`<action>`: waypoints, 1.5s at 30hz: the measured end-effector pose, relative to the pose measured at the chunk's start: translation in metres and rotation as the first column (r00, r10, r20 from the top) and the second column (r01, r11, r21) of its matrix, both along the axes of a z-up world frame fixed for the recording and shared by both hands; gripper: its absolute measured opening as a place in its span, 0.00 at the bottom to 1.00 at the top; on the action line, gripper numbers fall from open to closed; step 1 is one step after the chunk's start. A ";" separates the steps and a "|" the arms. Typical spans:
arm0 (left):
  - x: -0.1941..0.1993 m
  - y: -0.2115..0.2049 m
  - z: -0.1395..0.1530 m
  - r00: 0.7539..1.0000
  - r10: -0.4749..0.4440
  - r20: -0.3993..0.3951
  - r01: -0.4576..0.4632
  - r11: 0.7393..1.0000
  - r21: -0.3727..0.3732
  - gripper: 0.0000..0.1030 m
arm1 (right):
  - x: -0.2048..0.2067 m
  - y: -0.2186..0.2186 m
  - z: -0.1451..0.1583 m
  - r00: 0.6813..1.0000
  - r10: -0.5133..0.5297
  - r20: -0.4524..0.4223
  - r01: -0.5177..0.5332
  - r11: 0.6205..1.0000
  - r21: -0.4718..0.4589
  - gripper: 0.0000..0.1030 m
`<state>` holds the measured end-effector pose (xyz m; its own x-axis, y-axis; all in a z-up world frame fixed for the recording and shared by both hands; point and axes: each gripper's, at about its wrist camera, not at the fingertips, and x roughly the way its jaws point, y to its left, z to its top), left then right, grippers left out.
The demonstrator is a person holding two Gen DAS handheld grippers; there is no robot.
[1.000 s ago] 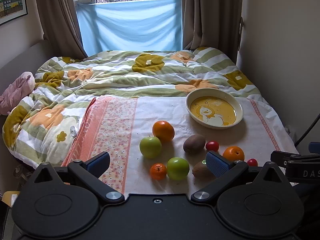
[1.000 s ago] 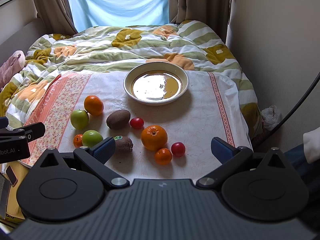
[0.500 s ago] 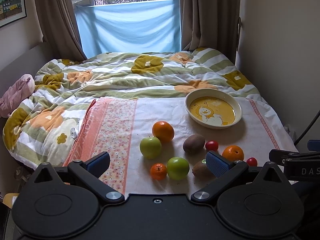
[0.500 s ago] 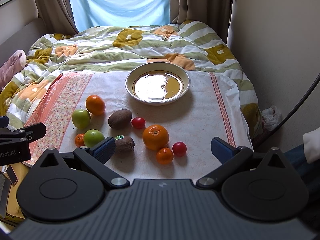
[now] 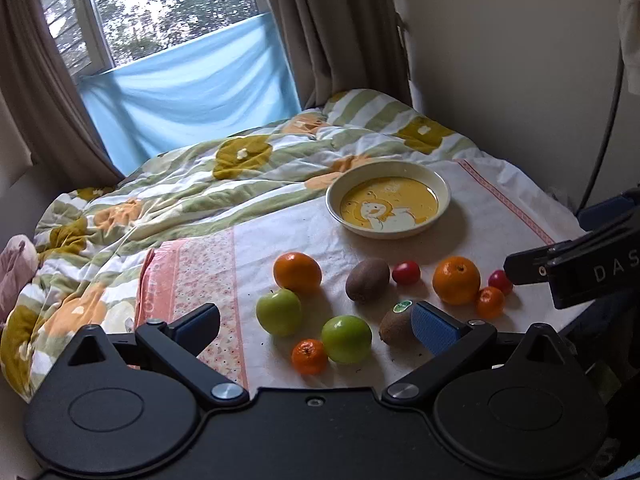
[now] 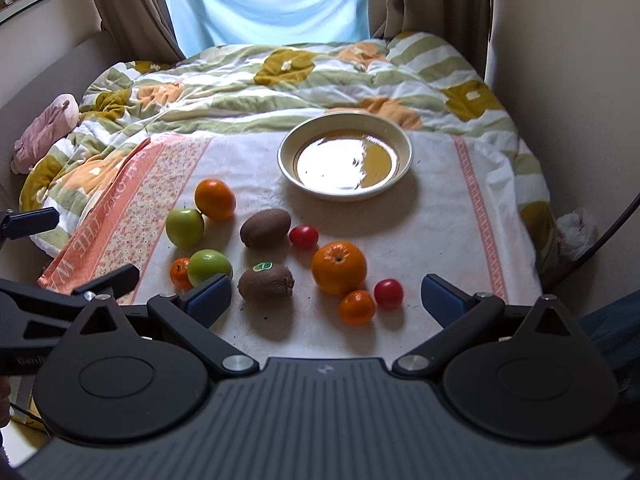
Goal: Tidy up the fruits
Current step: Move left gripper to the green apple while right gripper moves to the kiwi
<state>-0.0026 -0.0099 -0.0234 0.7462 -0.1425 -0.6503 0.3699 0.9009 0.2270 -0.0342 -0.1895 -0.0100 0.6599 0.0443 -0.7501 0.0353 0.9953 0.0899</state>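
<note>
Fruit lies on a white cloth (image 6: 420, 224) on the bed: two green apples (image 6: 185, 227) (image 6: 209, 267), two kiwis (image 6: 265, 228) (image 6: 265, 282), two oranges (image 6: 215, 199) (image 6: 339, 267), small mandarins (image 6: 357, 307), and red tomatoes (image 6: 304, 237). A cream bowl (image 6: 404, 148) with a yellow inside stands behind them, holding no fruit; it also shows in the left wrist view (image 5: 332, 200). My right gripper (image 6: 326, 298) is open and empty, near the front fruit. My left gripper (image 5: 316, 324) is open and empty, just before a green apple (image 5: 346, 339) and mandarin (image 5: 309, 356).
A rumpled flowered quilt (image 6: 280, 76) covers the bed behind the cloth. A pink soft toy (image 6: 48, 128) lies at the left. A wall (image 6: 580, 80) runs along the right side. Curtains and a window stand at the back.
Both grippers have tilted and moved a little closer to the fruit. The left view has swung leftward. No fruit has moved.
</note>
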 end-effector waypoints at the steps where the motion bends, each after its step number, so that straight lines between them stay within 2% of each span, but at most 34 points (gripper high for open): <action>1: 0.004 0.001 -0.006 1.000 -0.022 -0.008 0.022 1.000 0.012 1.00 | 0.002 0.001 -0.003 1.000 0.001 -0.010 -0.001 1.000 0.001 1.00; 6: 0.026 0.006 -0.036 0.989 -0.129 -0.070 0.132 0.990 0.045 1.00 | 0.018 0.014 -0.024 0.999 -0.008 -0.044 0.008 1.000 0.012 1.00; 10: 0.046 0.008 -0.061 0.965 -0.236 -0.117 0.244 0.967 0.065 0.98 | 0.031 0.027 -0.042 0.997 -0.032 -0.074 0.034 0.999 0.028 1.00; 13: 0.059 0.010 -0.075 0.943 -0.306 -0.133 0.319 0.944 0.085 0.94 | 0.041 0.037 -0.057 0.994 -0.058 -0.090 0.060 0.998 0.020 1.00; 19: 0.078 0.010 -0.101 0.889 -0.421 -0.182 0.439 0.895 0.074 0.85 | 0.058 0.049 -0.080 0.986 -0.113 -0.120 0.114 0.993 0.005 0.99; 23: 0.081 0.006 -0.111 0.855 -0.480 -0.196 0.501 0.862 0.074 0.79 | 0.067 0.055 -0.092 0.984 -0.110 -0.139 0.113 0.994 0.012 0.96; 26: 0.085 0.004 -0.118 0.837 -0.503 -0.215 0.526 0.848 0.065 0.75 | 0.074 0.061 -0.098 0.985 -0.097 -0.145 0.098 0.995 0.002 0.95; 29: 0.089 0.002 -0.124 0.830 -0.509 -0.229 0.534 0.844 0.057 0.70 | 0.080 0.065 -0.104 0.984 -0.084 -0.155 0.083 0.996 -0.010 0.93; 34: 0.096 0.002 -0.128 0.832 -0.499 -0.241 0.527 0.848 0.061 0.59 | 0.087 0.066 -0.113 0.981 -0.077 -0.176 0.077 0.997 -0.004 0.90; 40: 0.100 0.005 -0.126 0.830 -0.500 -0.246 0.523 0.852 0.032 0.59 | 0.093 0.068 -0.120 0.978 -0.065 -0.196 0.070 0.997 0.019 0.90; 45: 0.100 0.009 -0.125 0.832 -0.496 -0.248 0.515 0.857 0.018 0.58 | 0.096 0.068 -0.123 0.978 -0.053 -0.203 0.061 0.997 0.037 0.86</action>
